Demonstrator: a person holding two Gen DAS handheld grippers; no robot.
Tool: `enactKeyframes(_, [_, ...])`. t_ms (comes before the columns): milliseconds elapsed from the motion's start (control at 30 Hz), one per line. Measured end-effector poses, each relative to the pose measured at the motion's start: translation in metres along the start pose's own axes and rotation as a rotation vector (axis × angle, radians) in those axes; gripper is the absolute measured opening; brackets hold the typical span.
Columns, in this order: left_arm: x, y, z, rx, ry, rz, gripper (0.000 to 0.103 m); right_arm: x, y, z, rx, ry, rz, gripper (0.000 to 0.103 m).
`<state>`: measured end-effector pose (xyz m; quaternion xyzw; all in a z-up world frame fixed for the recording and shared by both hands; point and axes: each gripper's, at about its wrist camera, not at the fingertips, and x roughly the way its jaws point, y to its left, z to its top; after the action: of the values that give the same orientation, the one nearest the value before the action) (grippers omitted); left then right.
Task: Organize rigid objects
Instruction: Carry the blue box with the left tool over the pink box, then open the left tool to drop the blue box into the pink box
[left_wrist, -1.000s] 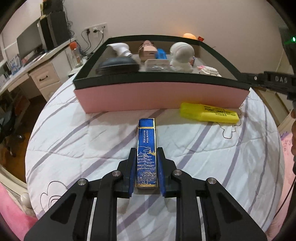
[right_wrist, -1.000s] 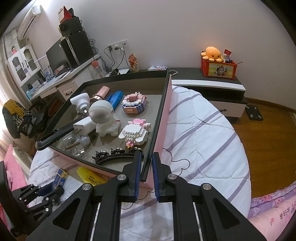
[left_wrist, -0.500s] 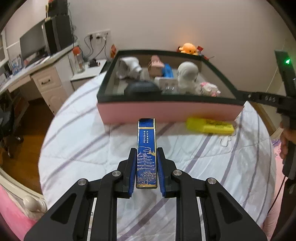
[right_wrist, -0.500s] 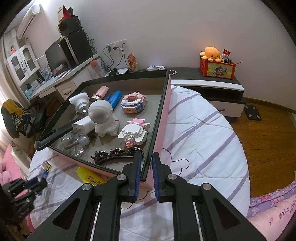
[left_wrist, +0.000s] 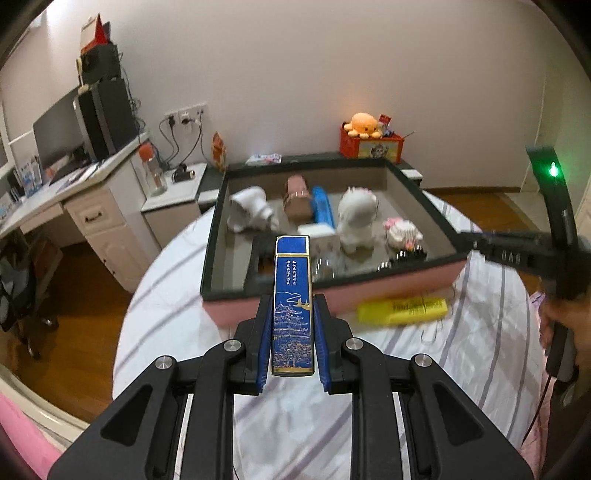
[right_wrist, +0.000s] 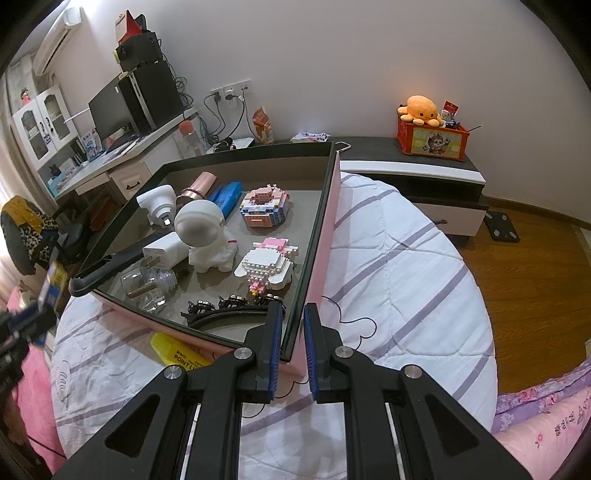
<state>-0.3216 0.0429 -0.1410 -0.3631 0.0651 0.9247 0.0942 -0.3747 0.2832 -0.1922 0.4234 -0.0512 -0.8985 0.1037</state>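
Note:
My left gripper (left_wrist: 293, 306) is shut on a slim blue box with gold pagoda art (left_wrist: 291, 295), held in the air in front of the near wall of the pink storage box (left_wrist: 332, 295). In the right wrist view the blue box (right_wrist: 51, 284) shows at the far left, blurred. My right gripper (right_wrist: 293, 321) is shut on the near corner wall of the storage box (right_wrist: 321, 221). Inside lie a white astronaut figure (right_wrist: 205, 236), two brick models, a charger and other small items. A yellow highlighter pack (left_wrist: 402, 310) lies on the bedspread against the pink wall.
The storage box sits on a round bed with a white, purple-striped cover (right_wrist: 406, 277). A desk with a monitor (left_wrist: 62, 136) stands at the left. Behind is a low cabinet with a red crate and an orange plush (right_wrist: 421, 110). Wooden floor surrounds the bed.
My left gripper has risen with the blue box off the bedspread, so more of the storage box's inside shows. The right gripper and the storage box have stayed put.

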Motion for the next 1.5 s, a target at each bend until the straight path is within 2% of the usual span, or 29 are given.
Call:
enactKeyframes(200, [0.018,-0.008,0.037,0.041,-0.007,-0.028,0.020,0.000,0.001,0.002,-0.011,0.006,0.003,0.012])
enactKeyframes(333, [0.045,-0.012,0.058,0.046,0.031,-0.080,0.020,0.000,0.002,0.003,-0.018,0.010,0.005,0.012])
enactKeyframes(400, [0.058,-0.018,0.064,0.071,0.046,-0.069,0.020,0.000,0.002,0.003,-0.019,0.009,0.006,0.012])
enactKeyframes(533, [0.081,-0.024,0.068,0.076,0.087,-0.107,0.020,0.000,0.002,0.004,-0.020,0.011,0.008,0.012])
enactKeyframes(800, [0.112,-0.029,0.063,0.085,0.140,-0.092,0.020,0.002,0.003,0.006,-0.029,0.015,0.004,0.012])
enactKeyframes(1067, [0.110,-0.020,0.062,0.054,0.126,-0.063,0.024,0.001,0.003,0.004,-0.026,0.016,0.005,0.012])
enactKeyframes(1133, [0.106,-0.018,0.061,0.045,0.123,-0.065,0.035,0.001,0.003,0.004,-0.025,0.017,0.005,0.012])
enactKeyframes(1200, [0.098,-0.016,0.058,0.049,0.103,-0.067,0.061,0.000,0.004,0.004,-0.022,0.017,0.009,0.012])
enactKeyframes(1267, [0.087,-0.011,0.055,0.043,0.081,-0.064,0.070,-0.002,0.004,0.004,-0.022,0.014,0.006,0.012])
enactKeyframes(1400, [0.059,0.017,0.046,-0.005,0.027,-0.045,0.074,-0.005,0.005,0.001,-0.015,0.008,0.009,0.012])
enactKeyframes(1500, [0.046,0.044,0.038,-0.045,0.018,-0.004,0.075,-0.008,0.005,0.000,-0.008,-0.001,0.009,0.012])
